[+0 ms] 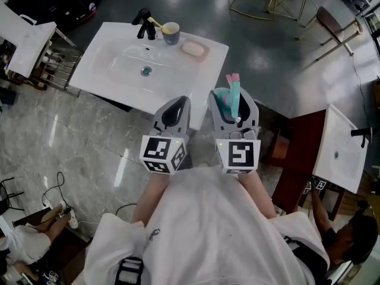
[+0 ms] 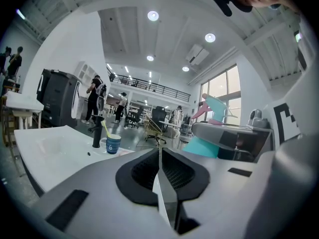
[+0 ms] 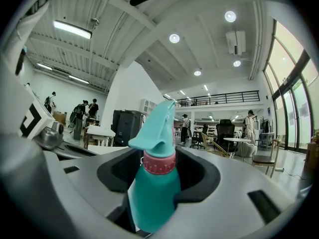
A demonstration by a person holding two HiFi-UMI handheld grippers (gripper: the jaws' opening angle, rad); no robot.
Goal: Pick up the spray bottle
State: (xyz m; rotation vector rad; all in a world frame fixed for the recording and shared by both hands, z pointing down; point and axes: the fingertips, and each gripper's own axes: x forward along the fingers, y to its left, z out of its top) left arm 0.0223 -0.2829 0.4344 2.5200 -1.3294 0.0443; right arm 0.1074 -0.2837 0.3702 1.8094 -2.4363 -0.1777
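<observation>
The teal spray bottle (image 3: pixel 152 193) with a pink collar and teal trigger head stands upright between the jaws of my right gripper (image 3: pixel 157 180), which is shut on its body. In the head view the spray bottle (image 1: pixel 231 97) sticks up out of the right gripper (image 1: pixel 233 110), held in the air in front of the person. Beside it my left gripper (image 1: pixel 173 113) hangs at about the same height, and in the left gripper view its jaws (image 2: pixel 160 176) meet with nothing between them. The spray bottle (image 2: pixel 212 133) shows at the right of that view.
A white washbasin (image 1: pixel 113 70) stands ahead with a black tap (image 1: pixel 143 22), a blue cup holding a toothbrush (image 1: pixel 170 33) and a pink soap on a dish (image 1: pixel 193 50). A second basin on a dark stand (image 1: pixel 338 150) is at the right. A person (image 1: pixel 332 242) crouches at the lower right.
</observation>
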